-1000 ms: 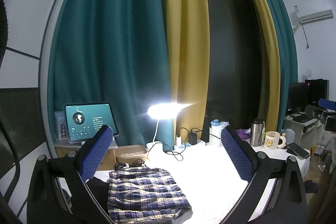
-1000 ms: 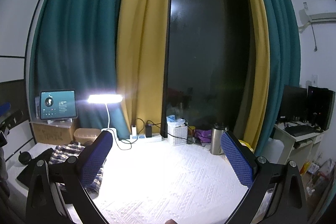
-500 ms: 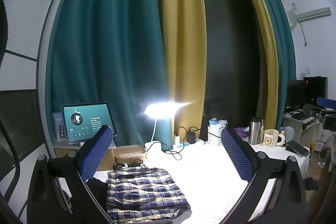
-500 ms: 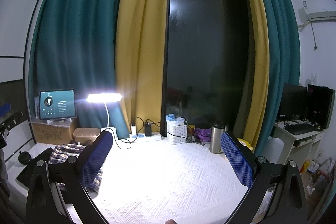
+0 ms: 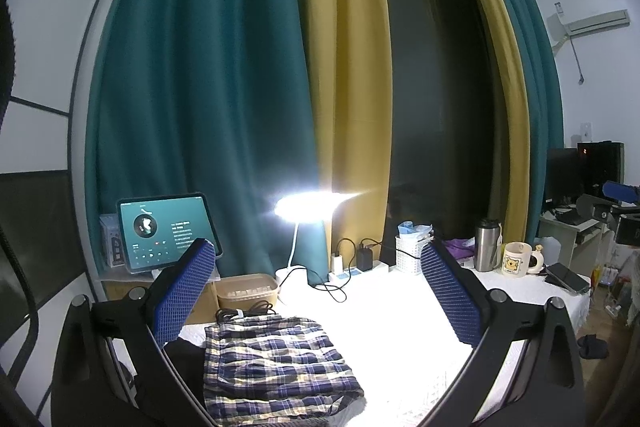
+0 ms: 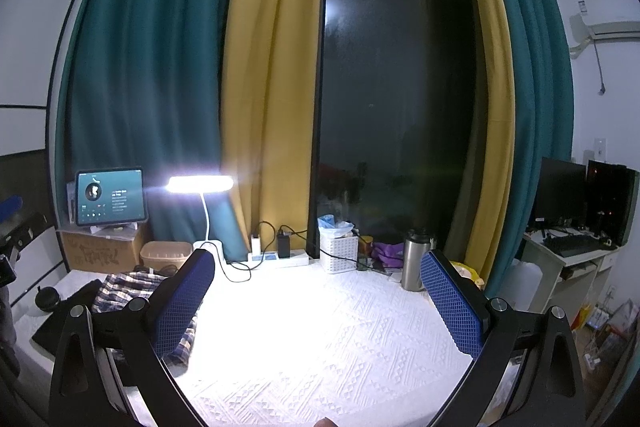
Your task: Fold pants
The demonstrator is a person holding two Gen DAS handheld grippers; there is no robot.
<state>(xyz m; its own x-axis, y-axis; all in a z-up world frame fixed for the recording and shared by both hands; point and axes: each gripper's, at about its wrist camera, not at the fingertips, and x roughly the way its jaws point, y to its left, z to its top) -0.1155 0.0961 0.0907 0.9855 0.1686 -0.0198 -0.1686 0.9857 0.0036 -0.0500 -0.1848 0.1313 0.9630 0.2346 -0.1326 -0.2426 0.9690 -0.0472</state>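
lying folded on the white textured bed cover, near its left edge: plaid pants, a neat squarish stack with one layer lapping over another, resting partly on a dark garment just to the left. in the right wrist view, showing only partly behind the left finger, the same plaid pants close to the far left corner.

hovering above the cover with jaws spread wide and nothing between the blue pads: left gripper, its left pad over the near left part of the pants without clearly touching. also spread wide and gripping nothing: right gripper, raised over the bare middle of the cover, well apart from the pants.

glowing brightly along the far edge: a desk lamp, washing out the cover below. standing at the far left corner on a cardboard box: a lit tablet. sitting beside the box: a tan container. lining the far edge toward the right: a power strip with chargers, a white basket, a steel tumbler and a bear mug. hanging behind everything: teal and yellow curtains around a dark window.
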